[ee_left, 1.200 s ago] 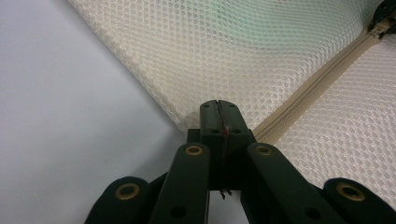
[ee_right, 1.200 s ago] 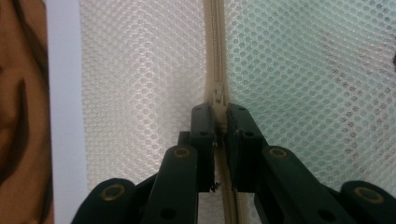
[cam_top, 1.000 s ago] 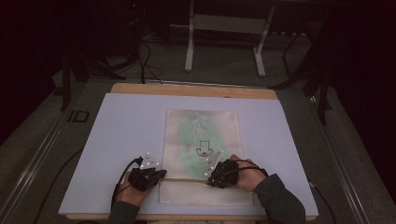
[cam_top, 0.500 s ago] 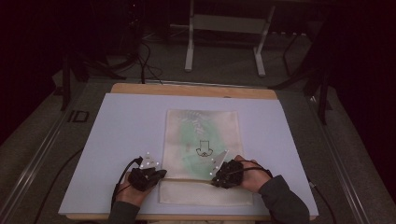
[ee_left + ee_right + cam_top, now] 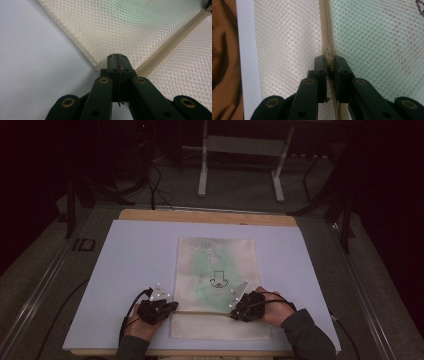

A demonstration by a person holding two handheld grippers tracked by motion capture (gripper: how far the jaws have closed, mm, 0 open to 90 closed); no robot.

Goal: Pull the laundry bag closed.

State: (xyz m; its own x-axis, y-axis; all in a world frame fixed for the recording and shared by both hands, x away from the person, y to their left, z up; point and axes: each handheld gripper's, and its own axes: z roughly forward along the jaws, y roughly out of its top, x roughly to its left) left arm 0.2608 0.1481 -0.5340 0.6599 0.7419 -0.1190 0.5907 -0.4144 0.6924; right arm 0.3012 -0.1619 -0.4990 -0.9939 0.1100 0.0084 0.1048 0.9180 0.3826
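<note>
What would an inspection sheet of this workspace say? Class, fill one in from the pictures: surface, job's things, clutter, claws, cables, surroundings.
Surface: pale lilac sheet over a wooden table.
Job's things: cream mesh laundry bag lying flat, something green inside; beige zipper crossing it near the person's edge.
Clutter: nothing seen.
Claws: left claw shut on the bag's corner by the zipper end; right claw closed around the zipper slider, a narrow gap between its jaws.
Cables: one trails from each claw; the left claw's cable loops beside the hand.
Surroundings: dark room, grey floor, a metal stand and loose floor cables beyond the table.
</note>
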